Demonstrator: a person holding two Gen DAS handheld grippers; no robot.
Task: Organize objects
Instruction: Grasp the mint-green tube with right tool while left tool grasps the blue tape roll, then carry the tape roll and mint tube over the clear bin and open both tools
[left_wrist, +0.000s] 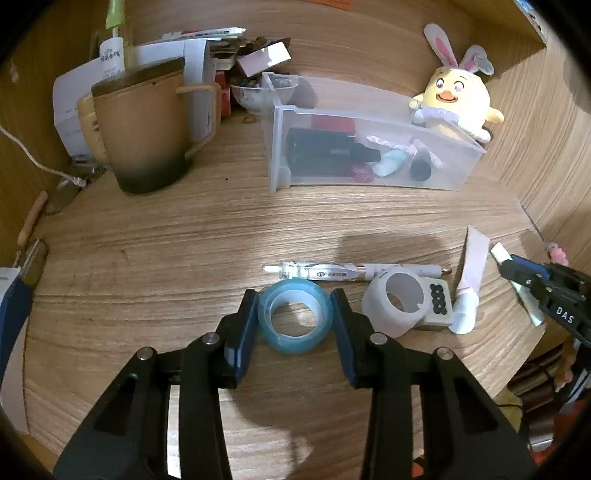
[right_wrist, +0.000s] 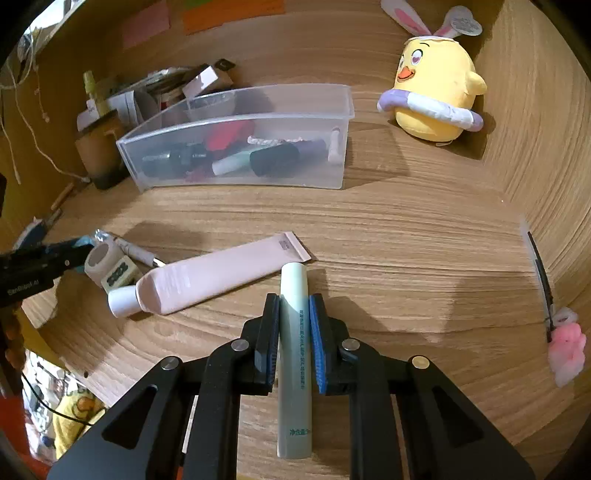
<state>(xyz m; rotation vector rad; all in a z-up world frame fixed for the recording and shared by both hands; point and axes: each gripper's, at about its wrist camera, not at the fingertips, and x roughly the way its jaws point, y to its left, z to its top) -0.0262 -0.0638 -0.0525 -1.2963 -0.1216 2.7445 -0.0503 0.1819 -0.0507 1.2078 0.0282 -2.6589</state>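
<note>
- Left gripper (left_wrist: 294, 321) angled down toward the desk (left_wrist: 184, 258); its two pads sit against the sides of a blue tape roll (left_wrist: 294, 320), clamped on it. The roll lies flat on the wood, near centre.
- Right gripper (right_wrist: 293, 339) also tilted down; both pads press a pale green tube (right_wrist: 294, 354), which lies lengthwise between them, its far end past the fingertips.
- Tape roll: translucent blue, hollow core showing the wood beneath.
- Green tube: slim, matte, dark print down its side.
- Just left of the green tube's far end lies one pink tube (right_wrist: 218, 275) with a white cap, flat on the desk.
- Right of the tape: one white tape ring (left_wrist: 397, 299), touching one small device with dark buttons (left_wrist: 437, 302); one pen (left_wrist: 354, 272) just behind them.
- Far side: one clear bin (right_wrist: 236, 122) holding several cosmetics, count unclear; one yellow plush chick (right_wrist: 436, 81) to its right; one brown mug (left_wrist: 144, 125) to its left.
</note>
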